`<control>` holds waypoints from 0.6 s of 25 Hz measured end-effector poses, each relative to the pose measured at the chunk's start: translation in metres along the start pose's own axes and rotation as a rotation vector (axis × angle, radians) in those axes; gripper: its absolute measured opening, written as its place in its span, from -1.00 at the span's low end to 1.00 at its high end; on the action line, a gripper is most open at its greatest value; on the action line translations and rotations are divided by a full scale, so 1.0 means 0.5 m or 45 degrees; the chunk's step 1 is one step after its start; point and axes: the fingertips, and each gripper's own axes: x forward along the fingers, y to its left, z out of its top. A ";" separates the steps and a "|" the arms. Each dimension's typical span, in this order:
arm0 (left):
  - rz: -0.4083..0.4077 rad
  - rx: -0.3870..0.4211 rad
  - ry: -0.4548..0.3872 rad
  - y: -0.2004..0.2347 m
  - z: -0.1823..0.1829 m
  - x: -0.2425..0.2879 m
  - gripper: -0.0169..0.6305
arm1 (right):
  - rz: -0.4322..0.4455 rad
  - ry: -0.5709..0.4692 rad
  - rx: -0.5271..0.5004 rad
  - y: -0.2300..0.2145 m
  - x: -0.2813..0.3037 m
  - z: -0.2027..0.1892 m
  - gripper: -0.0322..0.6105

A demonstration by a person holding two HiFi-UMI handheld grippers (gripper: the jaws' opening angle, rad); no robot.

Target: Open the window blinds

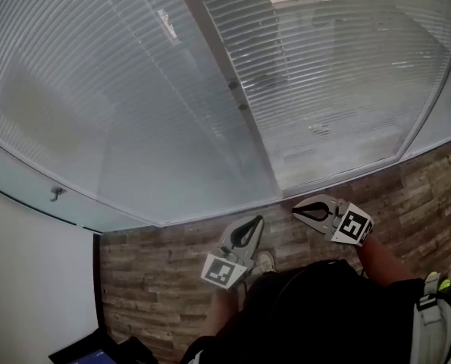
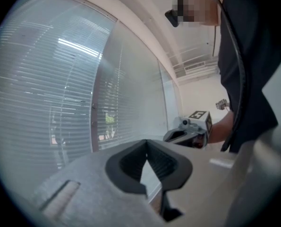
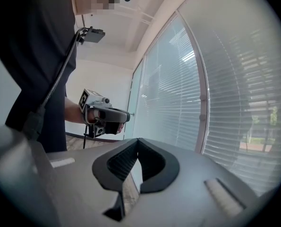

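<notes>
Head view: blinds (image 1: 134, 89) fill 12 o'clock, with the slats' long axis running 9-to-3. The left gripper (image 1: 249, 226) and right gripper (image 1: 302, 211) are at 6 o'clock, apart from them. Left gripper view: jaws closed and empty, blinds (image 2: 46, 79) at 9 o'clock. Right gripper view: jaws closed and empty, blinds (image 3: 239, 79) at 3 o'clock.

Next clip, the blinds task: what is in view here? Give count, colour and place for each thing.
blinds: two panels, white, down over the window
mullion: one, dark, between the panels
fitting: one, small, metal, on the bottom frame at left
floor: brown wood planks, below the window
wall: white, at left
shoe: one, pale, on the floor
left claw: grey, shut, empty, near the window's base
right claw: grey, shut, empty, beside the left one
</notes>
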 end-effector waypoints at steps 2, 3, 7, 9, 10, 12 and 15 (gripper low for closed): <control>-0.033 -0.001 -0.012 0.034 -0.011 0.007 -0.93 | -0.038 0.018 0.001 -0.019 0.023 -0.011 -0.89; -0.043 -0.007 -0.015 0.053 -0.018 0.009 -0.94 | -0.053 0.025 -0.001 -0.027 0.037 -0.017 -0.89; -0.099 -0.002 -0.019 0.122 -0.007 0.009 -0.93 | -0.126 0.020 -0.036 -0.062 0.086 0.010 -0.89; -0.130 0.005 -0.014 0.153 0.004 0.006 -0.93 | -0.184 0.001 -0.039 -0.086 0.109 0.030 -0.89; -0.142 0.006 -0.015 0.168 0.009 0.004 -0.93 | -0.213 -0.011 -0.034 -0.099 0.119 0.039 -0.89; -0.159 0.001 -0.018 0.197 0.015 -0.001 -0.93 | -0.262 -0.021 -0.019 -0.120 0.137 0.051 -0.89; -0.181 0.002 -0.020 0.232 0.016 -0.004 -0.93 | -0.320 -0.016 -0.016 -0.150 0.159 0.056 -0.89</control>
